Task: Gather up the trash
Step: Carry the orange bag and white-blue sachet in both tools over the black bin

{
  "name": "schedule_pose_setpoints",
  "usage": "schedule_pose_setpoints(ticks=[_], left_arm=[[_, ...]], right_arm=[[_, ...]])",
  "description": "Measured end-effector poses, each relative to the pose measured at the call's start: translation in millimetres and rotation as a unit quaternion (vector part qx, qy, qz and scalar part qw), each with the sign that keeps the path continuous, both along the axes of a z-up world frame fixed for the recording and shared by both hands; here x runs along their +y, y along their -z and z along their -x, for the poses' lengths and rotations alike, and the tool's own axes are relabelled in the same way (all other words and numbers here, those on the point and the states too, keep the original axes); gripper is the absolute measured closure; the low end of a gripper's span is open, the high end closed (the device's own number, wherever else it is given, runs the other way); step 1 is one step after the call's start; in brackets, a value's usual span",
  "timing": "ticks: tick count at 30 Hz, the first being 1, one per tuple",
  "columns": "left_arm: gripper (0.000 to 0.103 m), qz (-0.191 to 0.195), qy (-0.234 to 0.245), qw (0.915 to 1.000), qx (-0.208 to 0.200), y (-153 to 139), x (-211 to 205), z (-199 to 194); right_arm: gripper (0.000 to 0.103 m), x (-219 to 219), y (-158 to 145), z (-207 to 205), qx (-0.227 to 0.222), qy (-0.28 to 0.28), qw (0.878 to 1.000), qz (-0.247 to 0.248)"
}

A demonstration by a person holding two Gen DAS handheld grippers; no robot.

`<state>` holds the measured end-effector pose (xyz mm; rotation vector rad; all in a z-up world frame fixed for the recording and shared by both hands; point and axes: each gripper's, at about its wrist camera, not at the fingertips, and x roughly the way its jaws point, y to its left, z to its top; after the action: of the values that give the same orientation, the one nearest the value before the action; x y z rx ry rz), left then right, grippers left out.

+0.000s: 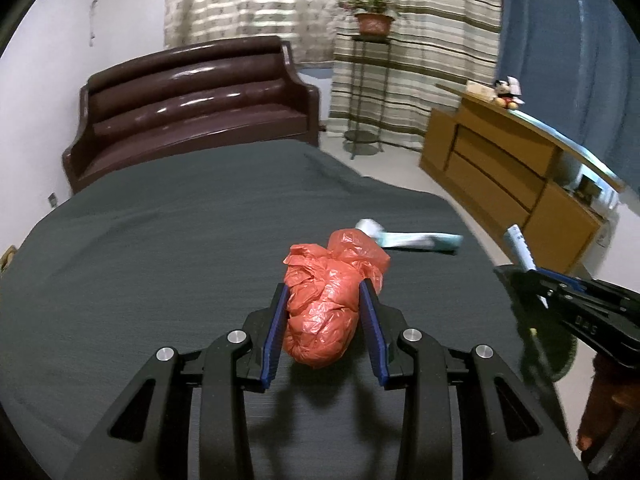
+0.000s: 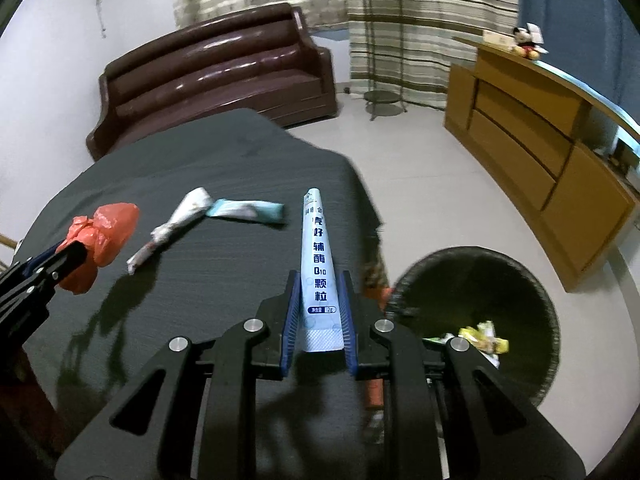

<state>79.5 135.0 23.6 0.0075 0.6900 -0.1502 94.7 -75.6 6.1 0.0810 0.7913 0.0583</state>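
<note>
Left jaws: the left gripper (image 1: 325,300) squeezes a crumpled red plastic bag (image 1: 330,300) between its blue pads — the bag sticks out past the tips.
Right jaws: the right gripper (image 2: 320,300) pinches a long pale blue paper sachet (image 2: 317,264) with dark writing; it pokes out far ahead.
Ahead of both jaws: a twisted white wrapper (image 2: 176,224) and a flat teal packet (image 2: 248,210) lie on the dark grey tablecloth (image 2: 200,168).
Right of the right jaws: a round black mesh trash bin (image 2: 532,280) — yellow scraps (image 2: 484,336) inside.

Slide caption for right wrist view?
Right gripper holds a blue sachet above the table, bin alongside.
</note>
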Motion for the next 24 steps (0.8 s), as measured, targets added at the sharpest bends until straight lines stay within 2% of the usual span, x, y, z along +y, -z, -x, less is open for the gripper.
schedule_pose_setpoints(ticks=[11,24], left_arm=[[0.067,0.006,0.071,0.9974,-0.009,-4.8,-82.9,-4.7],[0.067,-0.006,0.119,0.9928,-0.011,0.1,-157.6,-10.3]], right_arm=[[0.084,-71.6,3.7,11.4,-0.003,0.056,0.998,0.003],[0.084,-129.0,9.7,23.1,-0.007,0.098,0.995,-0.001]])
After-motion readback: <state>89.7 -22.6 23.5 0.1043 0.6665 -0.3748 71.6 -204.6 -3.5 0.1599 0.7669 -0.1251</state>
